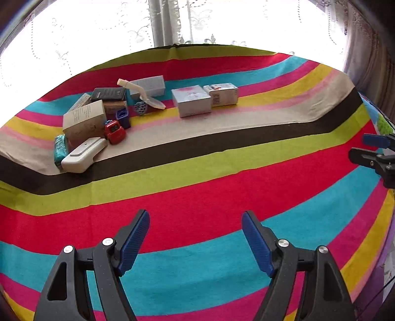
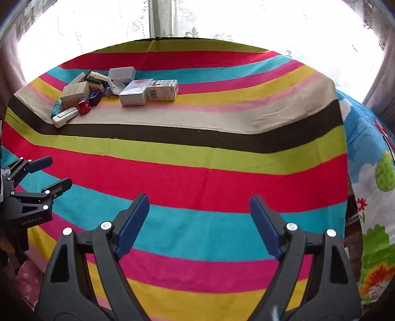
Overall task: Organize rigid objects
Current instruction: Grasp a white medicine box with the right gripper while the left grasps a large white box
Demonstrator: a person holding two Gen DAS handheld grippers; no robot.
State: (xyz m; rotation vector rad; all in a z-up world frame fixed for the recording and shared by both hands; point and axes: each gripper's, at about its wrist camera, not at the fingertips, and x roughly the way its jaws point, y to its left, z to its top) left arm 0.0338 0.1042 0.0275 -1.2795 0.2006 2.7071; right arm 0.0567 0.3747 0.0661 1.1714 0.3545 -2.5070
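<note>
Left wrist view, jumbled boxes (image 1: 98, 113), red toy (image 1: 114, 130), white case (image 1: 84, 154), both grippers' jaws wide, empty.

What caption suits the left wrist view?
Open left gripper above a striped cloth, facing a far cluster of boxes.

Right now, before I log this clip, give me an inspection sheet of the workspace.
Surface: striped cloth, near half bare.
Job's things: two boxes side by side, silver box and barcode box, set apart from the rest.
Clutter: loose heap at far left, including tan box, red toy, white device, cream scoop.
Grippers: left gripper open, empty; right gripper open, empty.
Cables: thin dark line at the cloth's right edge, unclear.
Surroundings: lace curtain, bright window; cartoon-print fabric.
</note>
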